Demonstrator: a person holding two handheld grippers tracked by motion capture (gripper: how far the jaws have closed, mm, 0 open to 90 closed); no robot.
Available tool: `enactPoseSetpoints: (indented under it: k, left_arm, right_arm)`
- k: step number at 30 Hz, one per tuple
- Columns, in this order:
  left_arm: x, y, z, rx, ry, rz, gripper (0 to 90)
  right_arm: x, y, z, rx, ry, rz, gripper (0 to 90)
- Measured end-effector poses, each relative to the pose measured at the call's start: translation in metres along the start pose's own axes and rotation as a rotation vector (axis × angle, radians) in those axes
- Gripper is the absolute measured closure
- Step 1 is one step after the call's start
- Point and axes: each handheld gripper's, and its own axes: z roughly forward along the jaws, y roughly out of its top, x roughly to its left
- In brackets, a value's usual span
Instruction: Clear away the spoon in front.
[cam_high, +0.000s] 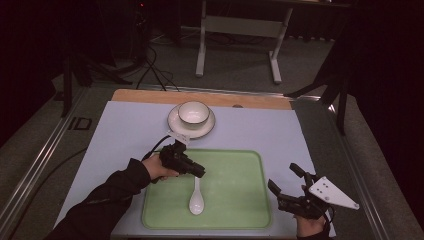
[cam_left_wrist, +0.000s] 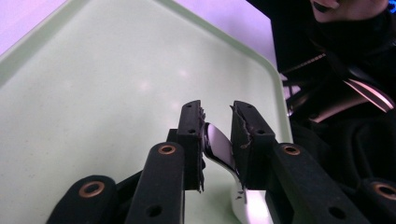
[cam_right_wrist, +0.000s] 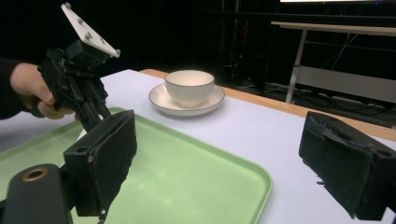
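A white spoon (cam_high: 196, 202) lies on the green tray (cam_high: 240, 165), bowl end toward me. Its handle (cam_left_wrist: 217, 144) runs slantwise between the pads of my left gripper (cam_high: 200, 171), which points down over the tray's left half. In the left gripper view the jaws (cam_left_wrist: 217, 112) stand slightly apart, with slim gaps beside the handle, so they do not clamp it. My right gripper (cam_high: 283, 176) hovers wide open at the tray's right edge, nothing between its fingers (cam_right_wrist: 224, 158). The right gripper view also shows the left gripper (cam_right_wrist: 79, 88) in a hand.
A white bowl (cam_high: 194, 113) sits on a white saucer (cam_high: 175, 122) behind the tray, on the pale blue mat (cam_high: 125, 130). A wooden strip runs along the table's far edge. A cable trails from the left gripper.
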Motion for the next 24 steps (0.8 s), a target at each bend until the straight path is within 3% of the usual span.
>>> enactPoseSetpoints:
  k: [5, 11, 19, 24]
  left_arm:
    - [0.01, -0.01, 0.006, -0.044, 0.012, -0.048, 71.5]
    - [0.015, -0.018, 0.012, -0.047, 0.046, -0.073, 68.1]
    - [0.024, -0.024, 0.016, -0.06, 0.176, -0.147, 61.5]
    - [0.026, -0.024, 0.014, -0.077, 0.213, -0.14, 60.8]
  right_arm:
    - [0.0, 0.0, 0.0, 0.001, 0.005, 0.0, 11.2]
    - [0.0, 0.0, 0.001, 0.003, 0.013, 0.004, 11.2]
    - [0.0, 0.0, 0.001, 0.005, 0.025, 0.013, 11.2]
    - [0.0, 0.0, 0.001, 0.004, 0.028, 0.014, 11.2]
